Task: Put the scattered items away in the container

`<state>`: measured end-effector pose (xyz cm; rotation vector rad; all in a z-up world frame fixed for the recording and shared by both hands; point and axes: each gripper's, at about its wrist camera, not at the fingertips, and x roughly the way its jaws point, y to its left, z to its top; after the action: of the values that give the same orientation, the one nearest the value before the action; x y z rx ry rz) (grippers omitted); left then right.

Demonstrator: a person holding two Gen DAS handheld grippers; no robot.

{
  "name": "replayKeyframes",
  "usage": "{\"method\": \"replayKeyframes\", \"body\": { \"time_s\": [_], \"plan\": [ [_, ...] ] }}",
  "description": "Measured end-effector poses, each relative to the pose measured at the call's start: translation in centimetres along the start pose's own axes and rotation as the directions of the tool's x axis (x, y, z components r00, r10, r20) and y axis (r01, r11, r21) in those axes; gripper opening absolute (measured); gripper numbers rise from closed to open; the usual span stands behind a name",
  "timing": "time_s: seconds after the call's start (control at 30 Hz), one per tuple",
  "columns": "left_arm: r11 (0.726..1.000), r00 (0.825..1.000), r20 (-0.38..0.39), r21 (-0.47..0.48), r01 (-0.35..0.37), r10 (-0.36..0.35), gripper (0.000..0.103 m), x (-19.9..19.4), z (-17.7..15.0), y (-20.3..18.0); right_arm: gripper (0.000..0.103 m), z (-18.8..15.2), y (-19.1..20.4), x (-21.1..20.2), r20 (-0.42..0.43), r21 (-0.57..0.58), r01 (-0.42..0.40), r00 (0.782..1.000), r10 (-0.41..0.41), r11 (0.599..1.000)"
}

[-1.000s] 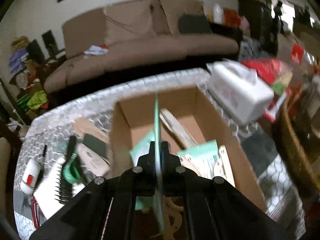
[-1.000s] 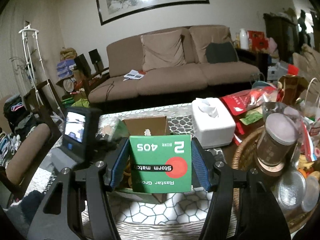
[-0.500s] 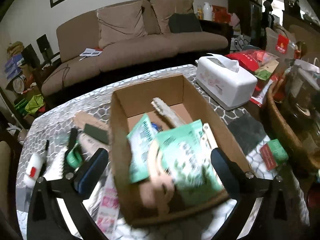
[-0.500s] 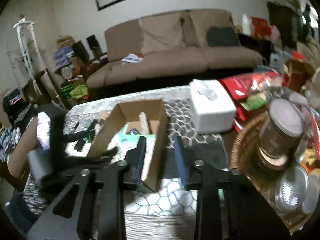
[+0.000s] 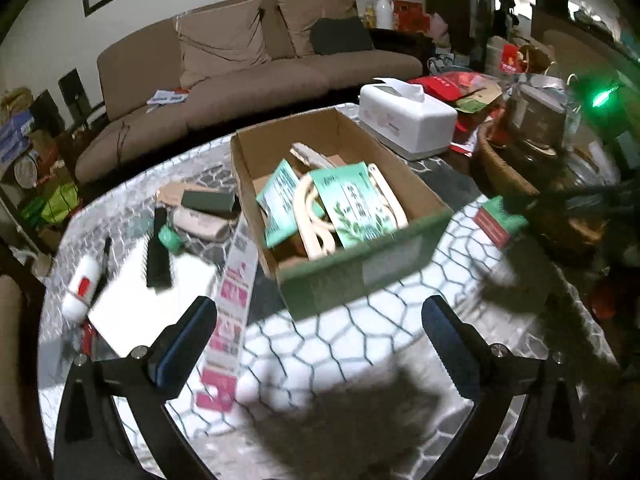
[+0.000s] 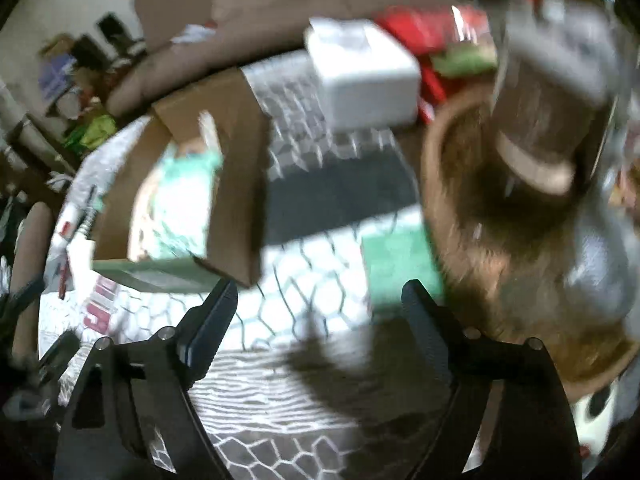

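Note:
The open cardboard box [image 5: 360, 276] stands mid-table and holds green packets [image 5: 356, 208] and a cream hanger. My left gripper [image 5: 318, 320] hangs wide open over the patterned cloth in front of the box, with nothing between its fingers. Left of the box lie a black comb [image 5: 158, 248], a white tube [image 5: 82, 286], a pink-printed strip [image 5: 232, 312] and a dark green block [image 5: 208, 200]. A green matchbox [image 6: 400, 264] lies on the cloth beside the basket. My right gripper [image 6: 320, 300] points down at the cloth just in front of it; its jaws are opening, empty.
A white tissue box [image 5: 408, 120] stands behind the cardboard box. A wicker basket [image 6: 460, 200] with a jar [image 6: 548, 120] crowds the right side, with red bags behind it. White paper [image 5: 152, 304] lies under the comb. A brown sofa runs along the back.
The left gripper let a green packet go into the box, opened wide and drew back. The right gripper dropped the green matchbox, tipped downward, sank towards the table and widened its jaws.

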<state>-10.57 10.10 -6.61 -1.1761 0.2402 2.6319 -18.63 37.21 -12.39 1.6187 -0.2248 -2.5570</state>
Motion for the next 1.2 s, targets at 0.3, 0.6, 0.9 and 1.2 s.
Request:
{"method": "replayKeyframes", "body": {
  "time_s": [0.3,0.6,0.9,1.2],
  "plan": [
    [0.997,0.999,-0.001,-0.050,0.052,-0.052,0.103,0.4,-0.2,0.7,0.083,-2.8,-2.2,3.7,0.213,0.208,0.254,0.931,-0.297,0.945],
    [0.996,0.998,0.013,-0.066,0.057,-0.057,0.103,-0.3,-0.1,1.5,0.057,-1.9,1.5,7.5,0.114,-0.051,0.341,0.936,-0.334,0.939],
    [0.995,0.998,0.022,-0.084,0.062,-0.061,0.103,-0.6,0.1,2.0,0.001,-3.3,2.7,6.6,0.071,-0.045,0.164,0.984,-0.161,0.985],
    [0.994,0.998,0.024,-0.083,0.067,-0.065,0.103,-0.8,0.2,2.3,0.091,-2.5,1.0,4.7,0.203,0.058,0.087,0.974,-0.097,0.995]
  ]
}}
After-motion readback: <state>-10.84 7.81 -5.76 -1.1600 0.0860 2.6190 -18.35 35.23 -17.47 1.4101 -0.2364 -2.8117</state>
